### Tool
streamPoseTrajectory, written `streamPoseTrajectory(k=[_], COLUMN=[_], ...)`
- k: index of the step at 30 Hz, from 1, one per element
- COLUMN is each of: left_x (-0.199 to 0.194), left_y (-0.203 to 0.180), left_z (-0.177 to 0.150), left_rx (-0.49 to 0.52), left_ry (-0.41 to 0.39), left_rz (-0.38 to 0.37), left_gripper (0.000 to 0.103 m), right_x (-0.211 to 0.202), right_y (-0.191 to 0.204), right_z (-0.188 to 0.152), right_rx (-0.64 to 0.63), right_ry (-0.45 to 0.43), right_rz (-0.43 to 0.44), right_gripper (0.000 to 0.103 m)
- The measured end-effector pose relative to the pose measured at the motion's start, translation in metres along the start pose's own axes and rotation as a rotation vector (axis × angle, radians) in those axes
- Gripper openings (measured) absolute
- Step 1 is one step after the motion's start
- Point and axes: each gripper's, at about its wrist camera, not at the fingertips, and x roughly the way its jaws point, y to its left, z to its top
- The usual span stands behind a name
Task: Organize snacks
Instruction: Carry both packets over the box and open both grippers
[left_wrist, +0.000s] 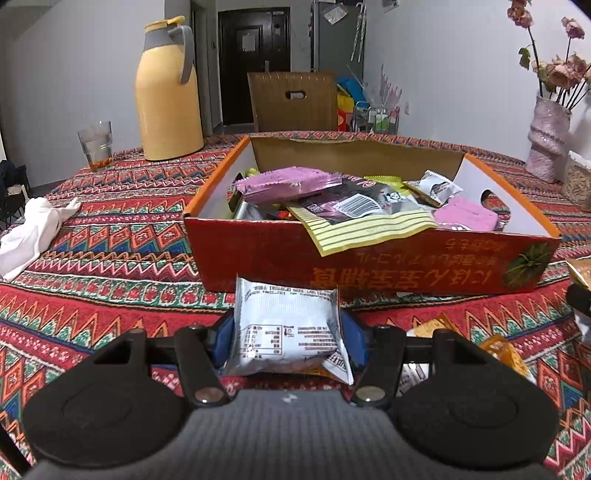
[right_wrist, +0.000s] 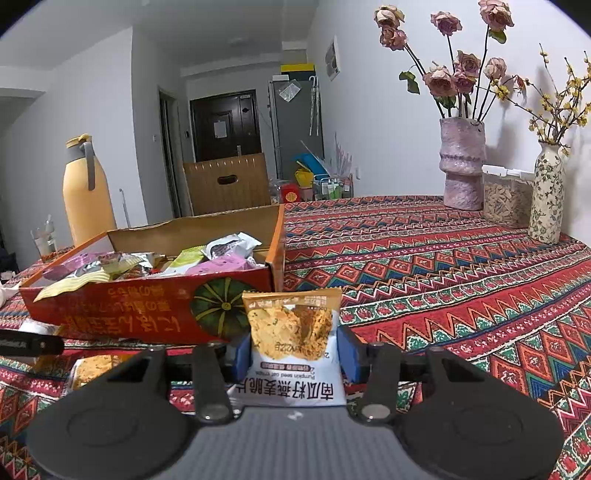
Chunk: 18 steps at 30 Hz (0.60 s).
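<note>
A red and orange cardboard box (left_wrist: 369, 266) holds several snack packets, pink, yellow and silver; it also shows in the right wrist view (right_wrist: 147, 306). My left gripper (left_wrist: 288, 339) is shut on a silver-white snack packet (left_wrist: 288, 325), held just in front of the box's near wall. My right gripper (right_wrist: 295, 354) is shut on a white and orange oat crisp packet (right_wrist: 295, 332), held by the box's right front corner. More orange packets (left_wrist: 498, 350) lie on the tablecloth between the grippers, and one shows in the right wrist view (right_wrist: 92, 369).
A yellow thermos jug (left_wrist: 166, 92) and a glass (left_wrist: 96, 144) stand at the far left. A white cloth (left_wrist: 33, 232) lies left. A pink vase (right_wrist: 461, 162), a seed container (right_wrist: 506, 199) and a patterned vase (right_wrist: 546, 192) stand far right. A chair (left_wrist: 291, 101) is behind the table.
</note>
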Motion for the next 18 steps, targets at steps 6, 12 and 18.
streamPoseTrajectory(k=[6,12,18], left_x=[-0.023,-0.048,-0.066], left_y=[0.01,0.019,0.017], left_z=[-0.001,0.01,0.033], left_rx=[-0.015,-0.024,-0.015], left_ry=[-0.041,-0.114,-0.203], left_rz=[-0.001,0.007,-0.004], left_gripper=[0.06,0.061,0.061], right_x=[-0.006,-0.017,-0.023], right_y=[0.002,0.014,0.029], right_z=[0.001,0.011,0.034], right_rx=[-0.008,-0.029,-0.04], right_ry=[-0.022,-0.053,-0.114], right_rz=[0.004,0.037,0.071], right_gripper=[0.047,0.047,0.048])
